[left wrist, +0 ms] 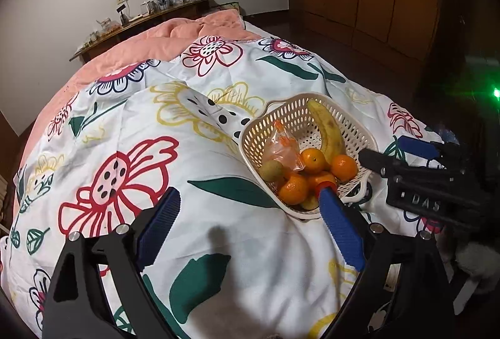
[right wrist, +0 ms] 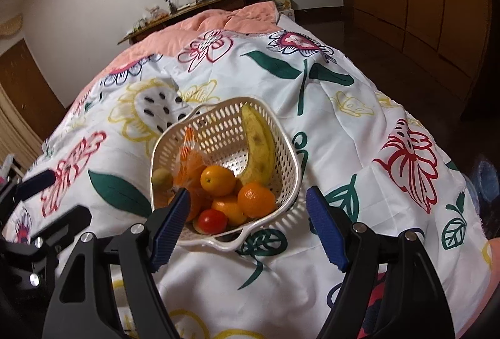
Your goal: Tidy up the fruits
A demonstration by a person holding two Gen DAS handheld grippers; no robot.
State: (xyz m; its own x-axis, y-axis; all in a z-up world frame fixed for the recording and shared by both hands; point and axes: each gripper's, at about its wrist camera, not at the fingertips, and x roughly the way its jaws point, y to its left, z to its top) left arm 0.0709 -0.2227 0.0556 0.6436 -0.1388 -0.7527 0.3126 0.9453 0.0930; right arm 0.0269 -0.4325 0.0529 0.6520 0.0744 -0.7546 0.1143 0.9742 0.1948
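Between and just beyond our right gripper's (right wrist: 247, 199) blue fingers (right wrist: 170, 218) sits the cream basket (right wrist: 282, 148), resting on the bed's flowered cover (right wrist: 359, 132). We hold these fingers spread wide, empty, with the left one crossing in front of the basket's near-left rim and the right one just off its near-right side. Inside the basket we see a banana (right wrist: 261, 148) leaning against the far-right wall, several oranges (right wrist: 256, 198) heaped toward our fingers, a small red fruit (right wrist: 212, 220) nearest the rim, a greenish fruit (right wrist: 162, 177) at the left edge, and an orange plastic bag (right wrist: 189, 162).

Our left gripper (left wrist: 250, 201) is also spread wide and holds nothing. From its view the basket (left wrist: 259, 132) lies off to the right, by the tip of the right finger (left wrist: 339, 221), which overlaps the basket's near rim; the left finger (left wrist: 159, 223) is over bare cover (left wrist: 187, 126), well apart from the fruit. Past that right finger we see the right gripper (left wrist: 403, 153) coming in from the side, just beside the basket. Far beyond the fingers, a wooden shelf (left wrist: 147, 18) with small items runs along the wall.
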